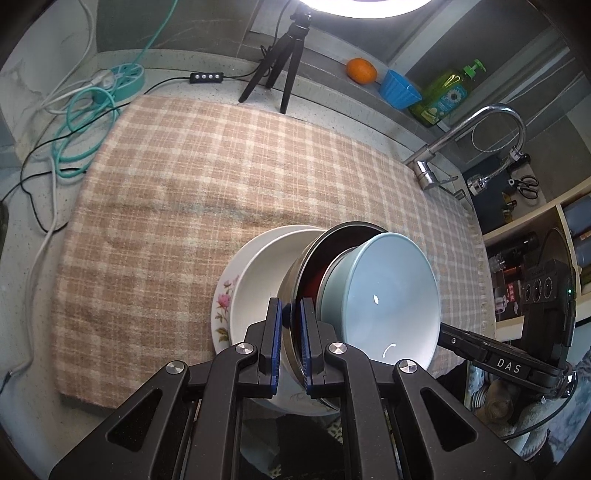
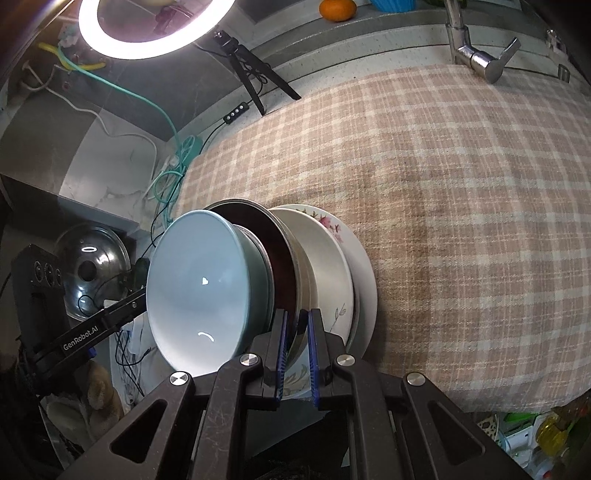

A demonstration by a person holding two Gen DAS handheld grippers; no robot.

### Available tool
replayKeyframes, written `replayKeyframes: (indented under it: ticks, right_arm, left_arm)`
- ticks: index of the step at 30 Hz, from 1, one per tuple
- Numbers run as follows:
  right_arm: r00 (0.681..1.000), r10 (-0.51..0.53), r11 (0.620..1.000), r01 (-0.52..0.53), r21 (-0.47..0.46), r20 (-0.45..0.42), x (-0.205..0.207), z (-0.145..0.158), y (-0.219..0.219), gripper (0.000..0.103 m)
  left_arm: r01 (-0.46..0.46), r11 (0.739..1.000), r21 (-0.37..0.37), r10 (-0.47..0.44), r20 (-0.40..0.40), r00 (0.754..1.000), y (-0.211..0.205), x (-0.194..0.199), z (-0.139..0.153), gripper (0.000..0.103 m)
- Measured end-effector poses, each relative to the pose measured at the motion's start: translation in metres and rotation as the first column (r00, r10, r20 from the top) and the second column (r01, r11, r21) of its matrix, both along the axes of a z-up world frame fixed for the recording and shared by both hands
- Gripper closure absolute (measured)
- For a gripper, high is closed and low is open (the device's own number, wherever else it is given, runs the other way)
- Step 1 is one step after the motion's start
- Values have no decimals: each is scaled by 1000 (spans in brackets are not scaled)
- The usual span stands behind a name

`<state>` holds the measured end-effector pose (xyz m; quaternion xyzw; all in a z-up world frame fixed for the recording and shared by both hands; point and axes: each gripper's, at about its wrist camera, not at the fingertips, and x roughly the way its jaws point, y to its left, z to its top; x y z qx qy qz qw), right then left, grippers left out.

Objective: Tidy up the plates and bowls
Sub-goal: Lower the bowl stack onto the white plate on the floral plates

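A nested stack of dishes hangs over the near edge of the desk, which is covered by a checked cloth (image 1: 229, 173): a pale blue bowl (image 1: 388, 295) sits inside a steel bowl (image 1: 295, 280) with a dark inside, and behind these come a white plate (image 1: 266, 266) and a flowered plate (image 1: 223, 299). The left tongs (image 1: 291, 332) are closed narrow on the rim of the steel bowl, one blue pad on each side of it; the right tongs (image 2: 297, 343) pinch the same rim from the opposite side. Past the stack the cloth lies bare up to a small black tripod (image 1: 280, 55) under a ring light (image 2: 155, 29), with a cable remote (image 1: 207, 76) and a tangle of teal cable (image 1: 81, 122) off its left edge. A chrome faucet (image 1: 476, 136) rises at the cloth's far right corner, and on the ledge behind stand an orange (image 1: 361, 70), a blue fluted cup (image 1: 399, 88) and a green soap bottle (image 1: 447, 96) — the bottle shows only in the left wrist view, as do the shelves and scissors (image 1: 526, 184) at the right. The right wrist view alone shows a shiny pot lid (image 2: 92, 266) leaning below the desk's edge — and bright clutter at the lower right, too small to tell.
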<state>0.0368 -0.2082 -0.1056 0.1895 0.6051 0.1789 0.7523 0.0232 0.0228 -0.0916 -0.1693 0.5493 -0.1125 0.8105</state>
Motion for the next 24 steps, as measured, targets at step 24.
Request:
replayKeyframes:
  ticks: [24]
  right_arm:
    - [1000,20,1000,-20,-4,14,3,-5,9,92]
  left_arm:
    - [-5,999,37,6,-16,1000,0,0,-11,95]
